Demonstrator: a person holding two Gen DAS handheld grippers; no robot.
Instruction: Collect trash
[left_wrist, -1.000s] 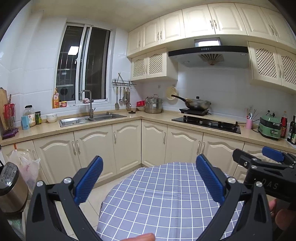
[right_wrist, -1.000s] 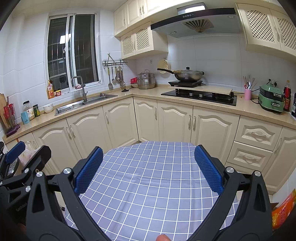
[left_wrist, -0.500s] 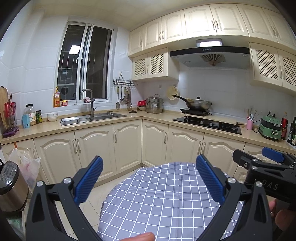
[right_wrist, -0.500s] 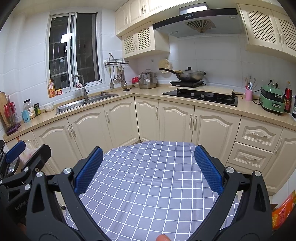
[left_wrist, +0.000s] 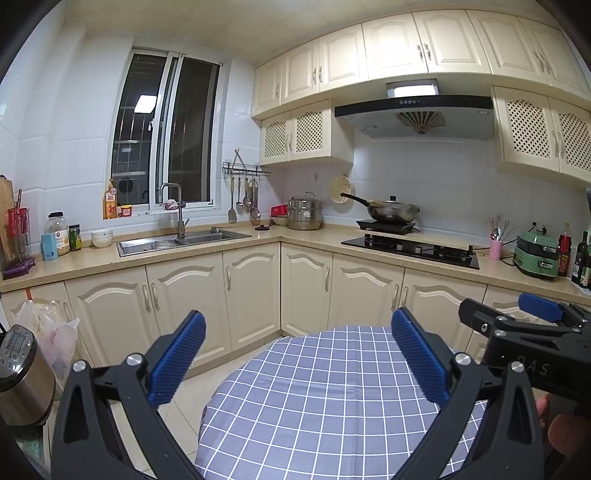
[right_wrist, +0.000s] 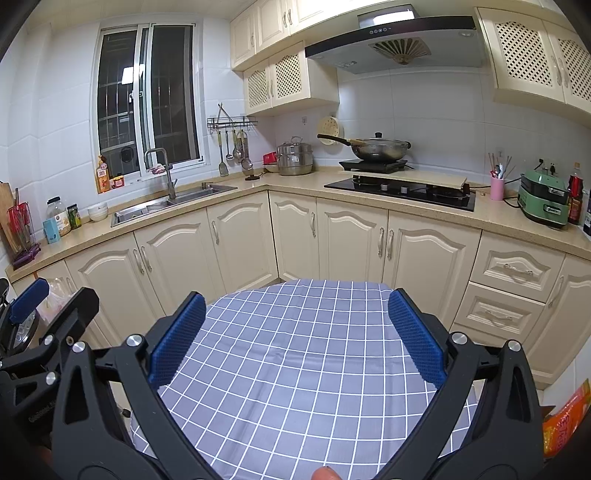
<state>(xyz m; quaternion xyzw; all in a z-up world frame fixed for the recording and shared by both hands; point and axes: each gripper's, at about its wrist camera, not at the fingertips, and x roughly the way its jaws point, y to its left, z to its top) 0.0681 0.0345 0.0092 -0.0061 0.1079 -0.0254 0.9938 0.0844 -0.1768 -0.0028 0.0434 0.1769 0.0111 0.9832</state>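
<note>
Two hand-held black grippers with ribbed blue finger pads hovered side by side above a round table covered in a blue-grey cloth with a white grid (right_wrist: 295, 369). The left gripper (left_wrist: 297, 356) had its jaws spread wide with nothing between them, and the right gripper (right_wrist: 295, 334) was equally released and held nothing. No loose trash showed on the cloth in either view. An orange printed packet (right_wrist: 565, 417) lay low at the right edge of the right wrist view, beside the table. A translucent plastic bag (left_wrist: 48, 332) hung from the cream lower cabinets at the left, just behind a steel rice cooker (left_wrist: 22, 380). Beyond the table ran a beige L-shaped counter (right_wrist: 295, 184) carrying a steel sink (left_wrist: 177, 242), a black gas hob (right_wrist: 402, 190), a wok (right_wrist: 373, 147) and a green electric pot (right_wrist: 543, 201).
</note>
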